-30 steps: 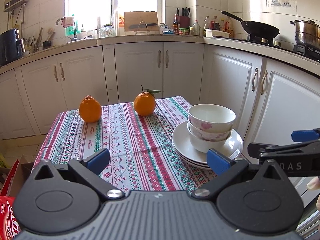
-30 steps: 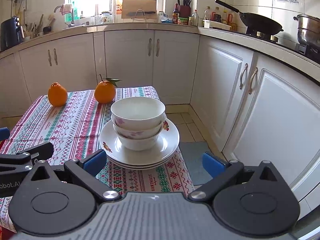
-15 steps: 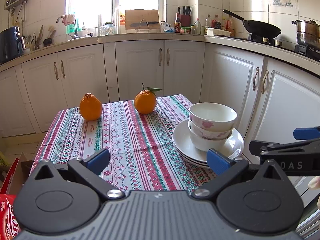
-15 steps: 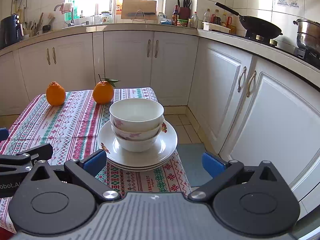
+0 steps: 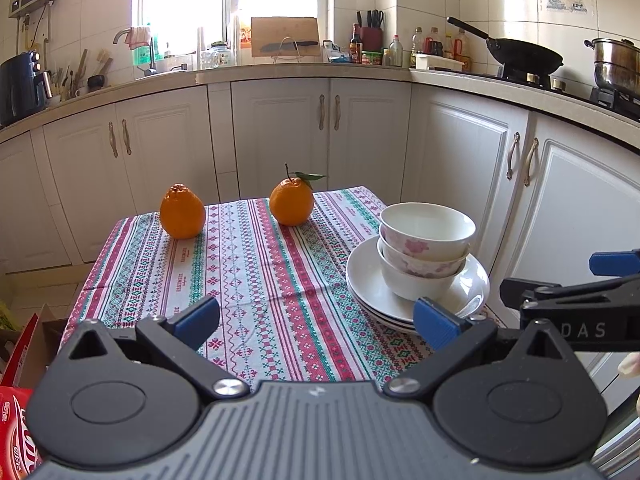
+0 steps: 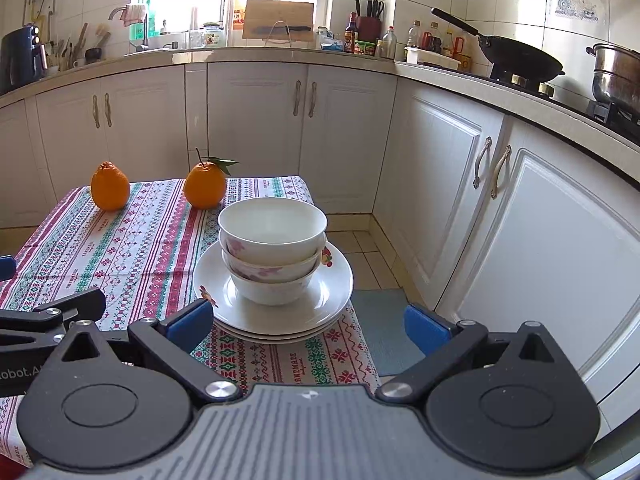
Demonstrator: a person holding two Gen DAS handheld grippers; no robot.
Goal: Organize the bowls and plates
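Note:
Three white bowls (image 6: 272,248) with pink flowers are nested on a stack of white plates (image 6: 332,300) at the right edge of the striped tablecloth (image 6: 132,248). The bowls (image 5: 426,248) and plates (image 5: 364,284) also show in the left wrist view. My left gripper (image 5: 316,320) is open and empty, above the near part of the cloth, left of the stack. My right gripper (image 6: 306,326) is open and empty, just in front of the plates. Each gripper shows at the edge of the other's view.
Two oranges (image 5: 182,216) (image 5: 291,206) sit at the far side of the table. White cabinets (image 6: 448,184) stand behind and to the right. A wok (image 6: 516,60) and pot (image 6: 616,76) are on the stove. A red carton (image 5: 16,420) is low on the left.
Both grippers have drawn back and lifted very slightly; the stack sits a little further off. Bowls, plates and oranges have not moved.

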